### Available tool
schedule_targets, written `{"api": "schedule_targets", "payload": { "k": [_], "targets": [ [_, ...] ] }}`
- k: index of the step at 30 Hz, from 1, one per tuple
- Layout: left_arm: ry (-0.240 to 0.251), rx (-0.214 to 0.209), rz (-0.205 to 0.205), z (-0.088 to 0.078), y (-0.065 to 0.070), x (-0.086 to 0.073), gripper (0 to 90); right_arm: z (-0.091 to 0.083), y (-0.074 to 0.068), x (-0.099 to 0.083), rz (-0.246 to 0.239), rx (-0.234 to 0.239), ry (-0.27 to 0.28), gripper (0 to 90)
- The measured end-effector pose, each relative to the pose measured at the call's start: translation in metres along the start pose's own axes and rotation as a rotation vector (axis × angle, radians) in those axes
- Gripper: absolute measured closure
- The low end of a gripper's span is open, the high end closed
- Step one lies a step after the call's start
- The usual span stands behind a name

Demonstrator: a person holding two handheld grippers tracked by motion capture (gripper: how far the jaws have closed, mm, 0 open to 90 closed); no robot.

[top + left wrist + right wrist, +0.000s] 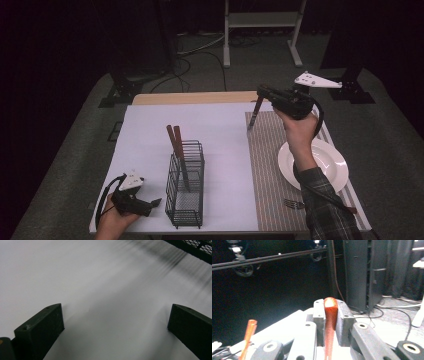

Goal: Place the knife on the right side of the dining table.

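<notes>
Wooden-handled knife (330, 315) sits pinched in the right gripper (264, 93), above the striped placemat (270, 165). Left gripper (115, 322), jaws spread, rests left of the wire basket (186, 182), well apart from the placemat.

Wire rack (186, 184) left of plate (330, 167), fork (295, 203) apparently before it.

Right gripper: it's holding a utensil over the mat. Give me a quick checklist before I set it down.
1. Right gripper shut on wooden-handled utensil: ok.
2. Utensil tip above striped mat, touching or not: cannot tell.
3. Mat left of white plate free: ok.
4. Fork already lies at mat's near edge: ok.
5. Left gripper open, beside wire caddy, apart from it: ok.
</notes>
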State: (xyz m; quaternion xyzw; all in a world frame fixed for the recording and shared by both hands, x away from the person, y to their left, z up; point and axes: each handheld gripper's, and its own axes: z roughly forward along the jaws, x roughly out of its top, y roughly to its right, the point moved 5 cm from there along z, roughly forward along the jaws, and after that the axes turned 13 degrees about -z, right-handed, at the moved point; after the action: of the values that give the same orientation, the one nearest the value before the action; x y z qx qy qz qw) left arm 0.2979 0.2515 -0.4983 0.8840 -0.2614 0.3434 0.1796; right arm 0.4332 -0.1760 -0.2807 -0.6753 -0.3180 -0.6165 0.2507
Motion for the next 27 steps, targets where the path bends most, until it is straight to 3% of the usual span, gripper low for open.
{"api": "schedule_targets", "payload": {
  "k": [15,27],
  "targets": [
    [0.000,0.001,0.002,0.000,0.000,0.000,0.0,-0.010,0.052,-0.034,0.050,-0.155,-0.034,79.8],
    [0.000,0.001,0.002,0.000,0.000,0.000,0.0,-0.010,0.078,-0.063,0.087,-0.247,-0.070,79.8]
  ]
}}
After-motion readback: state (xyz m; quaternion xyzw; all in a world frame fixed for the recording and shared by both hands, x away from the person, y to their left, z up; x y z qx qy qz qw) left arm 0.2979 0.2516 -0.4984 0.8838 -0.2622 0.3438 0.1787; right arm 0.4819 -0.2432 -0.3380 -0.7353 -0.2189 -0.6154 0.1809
